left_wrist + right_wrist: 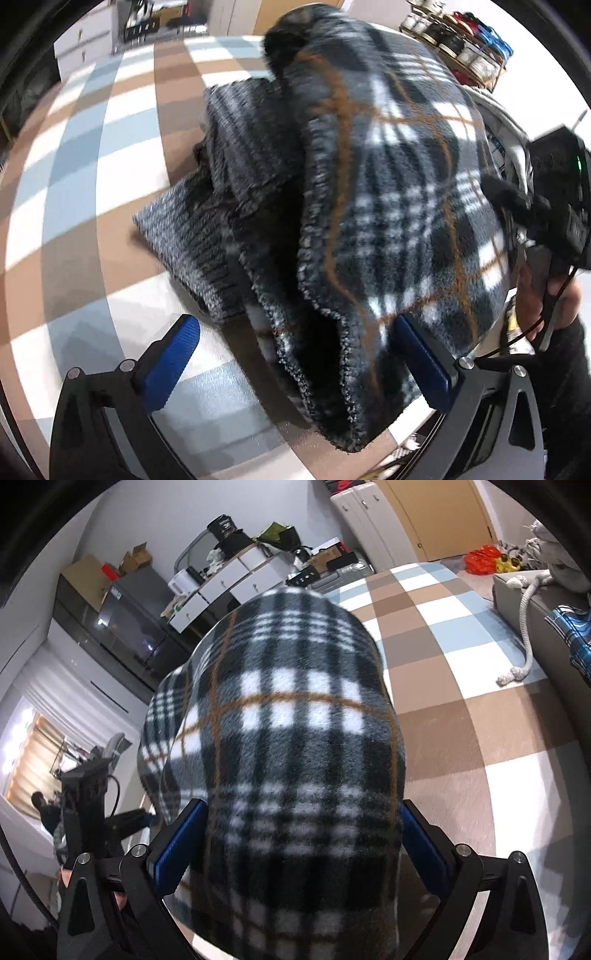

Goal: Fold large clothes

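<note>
**Plaid fleece bunched on the checked surface, between both pairs of tongs**

The plaid fleece garment [388,192] lies heaped in thick folds on a surface covered by a brown, blue and white checked cloth [92,206]. Its ribbed grey edge [192,236] spills out to one side, resting on the cloth.

The left tongs [295,354] stand spread wide. A rolled lip of the fleece sits between them, close against the right-side blue pad [421,362], while the other pad [170,362] is clear of the fabric: released, not gripping.

In the right wrist view, the fleece [295,738] fills the gap of the right tongs [295,842], and both blue pads [177,845] lie along its sides. Whether they pinch it or merely flank it cannot be told.

A white knotted rope [526,627] lies on the checked cloth well apart from the garment. The person's hand [557,295] on the other tool shows at the edge of the left view.
</note>
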Demonstrator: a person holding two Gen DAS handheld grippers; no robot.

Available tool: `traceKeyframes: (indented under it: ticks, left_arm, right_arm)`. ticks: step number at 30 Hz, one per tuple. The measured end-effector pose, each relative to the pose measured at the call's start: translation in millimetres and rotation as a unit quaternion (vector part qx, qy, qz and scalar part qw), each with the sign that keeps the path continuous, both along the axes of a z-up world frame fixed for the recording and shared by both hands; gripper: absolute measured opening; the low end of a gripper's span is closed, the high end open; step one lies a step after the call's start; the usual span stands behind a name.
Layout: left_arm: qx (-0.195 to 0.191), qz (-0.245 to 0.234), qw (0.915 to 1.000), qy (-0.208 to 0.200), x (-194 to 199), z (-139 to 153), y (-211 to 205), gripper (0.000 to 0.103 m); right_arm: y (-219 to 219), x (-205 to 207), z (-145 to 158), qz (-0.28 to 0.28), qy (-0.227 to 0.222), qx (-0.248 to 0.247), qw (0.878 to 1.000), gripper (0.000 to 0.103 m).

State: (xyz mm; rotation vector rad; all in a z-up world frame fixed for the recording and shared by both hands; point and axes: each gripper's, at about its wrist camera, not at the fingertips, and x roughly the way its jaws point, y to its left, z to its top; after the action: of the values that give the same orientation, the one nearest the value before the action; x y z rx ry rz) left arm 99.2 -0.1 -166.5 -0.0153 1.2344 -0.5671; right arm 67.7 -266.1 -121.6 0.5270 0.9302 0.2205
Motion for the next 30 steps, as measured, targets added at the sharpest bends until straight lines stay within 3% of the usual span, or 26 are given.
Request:
traceKeyframes:
  ticks: [1,9,12,13,14,15,18,21,26,30]
  left_arm:
    - [-0.015,0.006,0.9997,0.019,4,-4,6,0.102]
    - [-0.089,0.011,0.9954,0.031,22,-5,31,0.102]
    - [-0.149,0.027,0.9865,0.063,35,-9,45,0.101]
    - [-0.186,0.028,0.9782,0.088,37,-13,48,0.101]
    - [-0.190,0.032,0.9771,0.090,36,-13,49,0.101]
    - [-0.173,0.030,0.9814,0.077,35,-11,48,0.101]
    - [-0.158,0.009,0.9852,0.066,36,-9,44,0.101]
    - [-0.173,0.013,0.9815,0.082,42,-8,45,0.096]
    - [-0.207,0.027,0.9717,0.111,57,-15,63,0.088]
    - [-0.216,0.030,0.9689,0.117,55,-20,63,0.086]
  right_arm:
    - [1,-2,0,0.002,0.001,0.000,1.000,0.101]
    - [9,-7,2,0.022,0.015,0.009,1.000,0.101]
    - [15,-9,3,0.060,0.022,0.030,0.998,0.101]
    - [17,-10,2,0.086,0.024,0.043,0.995,0.101]
    - [18,-12,1,0.104,0.023,0.053,0.993,0.101]
    - [19,-13,1,0.111,0.021,0.054,0.992,0.100]
    - [12,-8,-6,0.083,0.036,0.050,0.995,0.100]
    - [1,3,-15,0.055,0.046,0.089,0.993,0.100]
    - [3,12,-23,0.045,0.049,0.092,0.994,0.103]
    - [-4,21,-45,0.028,0.075,0.163,0.983,0.103]
